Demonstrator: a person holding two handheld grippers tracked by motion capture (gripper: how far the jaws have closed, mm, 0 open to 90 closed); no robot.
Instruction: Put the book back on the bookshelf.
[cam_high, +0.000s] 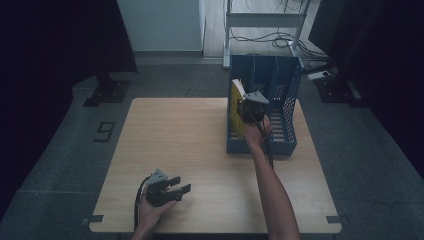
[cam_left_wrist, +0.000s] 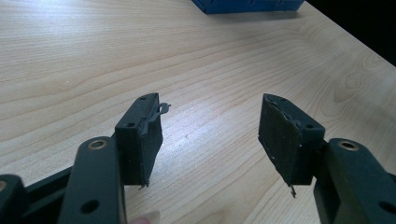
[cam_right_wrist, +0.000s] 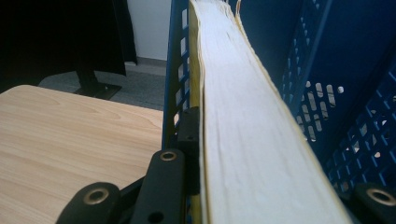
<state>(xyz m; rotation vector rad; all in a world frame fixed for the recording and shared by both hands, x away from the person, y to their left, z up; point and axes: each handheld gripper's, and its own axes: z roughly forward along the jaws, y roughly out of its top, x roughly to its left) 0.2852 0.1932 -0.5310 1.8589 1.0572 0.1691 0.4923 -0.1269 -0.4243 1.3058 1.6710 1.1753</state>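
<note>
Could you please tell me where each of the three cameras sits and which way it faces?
High view: above the table, looking forward and down; both forearms show.
Left gripper view: on the left hand-held gripper, facing bare tabletop; open jaws, a fingertip.
Right gripper view: on the right hand-held gripper, along the book it clamps.
All share the blue rack.

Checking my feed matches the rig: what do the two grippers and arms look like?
Both grippers, left and right, are black with two jaws, brass-ringed holes and a grey three-cornered plate on top. A dark cable trails from each. The left gripper's pads are worn and frayed. Forearms are bare, no sleeves.
</note>
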